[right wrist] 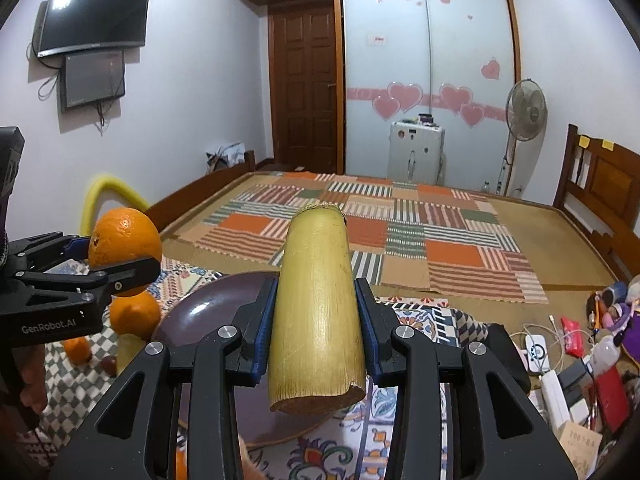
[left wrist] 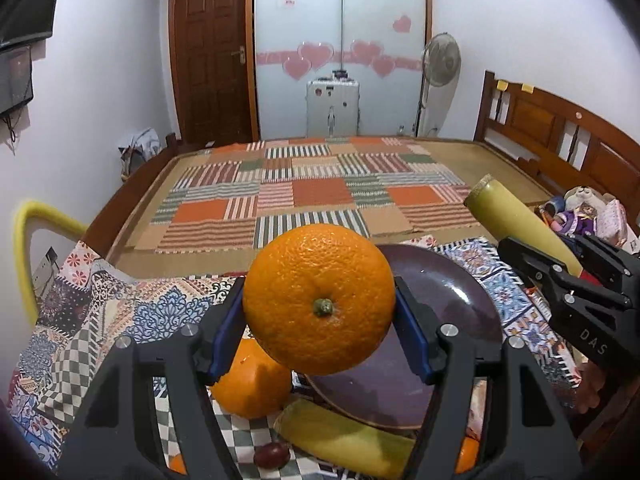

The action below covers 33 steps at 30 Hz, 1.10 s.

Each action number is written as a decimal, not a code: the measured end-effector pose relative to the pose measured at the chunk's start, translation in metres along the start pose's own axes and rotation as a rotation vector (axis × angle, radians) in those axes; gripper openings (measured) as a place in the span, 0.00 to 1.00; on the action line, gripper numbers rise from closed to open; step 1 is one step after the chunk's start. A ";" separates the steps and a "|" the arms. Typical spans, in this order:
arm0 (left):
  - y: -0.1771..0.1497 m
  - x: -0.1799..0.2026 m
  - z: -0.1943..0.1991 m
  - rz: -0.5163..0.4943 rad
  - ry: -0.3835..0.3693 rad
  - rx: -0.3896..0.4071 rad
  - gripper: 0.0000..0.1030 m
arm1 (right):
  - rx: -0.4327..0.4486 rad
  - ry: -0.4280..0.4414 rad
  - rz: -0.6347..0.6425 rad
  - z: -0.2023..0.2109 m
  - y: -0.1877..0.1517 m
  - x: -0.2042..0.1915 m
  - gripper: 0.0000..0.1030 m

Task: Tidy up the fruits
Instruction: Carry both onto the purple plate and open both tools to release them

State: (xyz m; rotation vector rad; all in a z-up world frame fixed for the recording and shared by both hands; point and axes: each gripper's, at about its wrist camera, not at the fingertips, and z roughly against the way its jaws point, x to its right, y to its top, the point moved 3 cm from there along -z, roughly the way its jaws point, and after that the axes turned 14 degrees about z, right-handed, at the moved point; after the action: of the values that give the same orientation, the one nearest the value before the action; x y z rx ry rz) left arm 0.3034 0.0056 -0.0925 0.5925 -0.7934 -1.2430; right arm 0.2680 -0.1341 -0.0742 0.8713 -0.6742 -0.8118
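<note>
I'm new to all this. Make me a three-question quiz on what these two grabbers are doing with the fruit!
1. True or false: the left gripper holds an orange clear of the table.
2. What does the right gripper grip? A) a red grape B) a yellow-green cane piece C) a plate
3. Fill in: the dark purple plate below the held fruit has ____ lying on its visible part.

Key: 1 true; 2 B; 3 nothing. A second orange, another cane piece and a red grape lie on the patterned cloth beside the plate.
</note>
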 end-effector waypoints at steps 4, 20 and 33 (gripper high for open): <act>-0.003 0.004 -0.020 -0.016 0.003 -0.053 0.66 | -0.050 0.029 0.012 -0.017 0.000 -0.002 0.33; -0.014 0.006 -0.075 -0.050 0.011 -0.242 0.66 | -0.224 0.087 0.056 -0.054 -0.012 -0.009 0.33; -0.015 0.008 -0.087 -0.046 -0.003 -0.287 0.66 | -0.260 0.100 0.062 -0.062 -0.016 -0.010 0.33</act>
State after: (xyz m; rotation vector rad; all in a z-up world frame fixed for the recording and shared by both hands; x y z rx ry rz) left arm 0.3652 -0.0081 -0.1550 0.3768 -0.5925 -1.3705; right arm 0.3063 -0.1073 -0.1194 0.6475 -0.4922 -0.7753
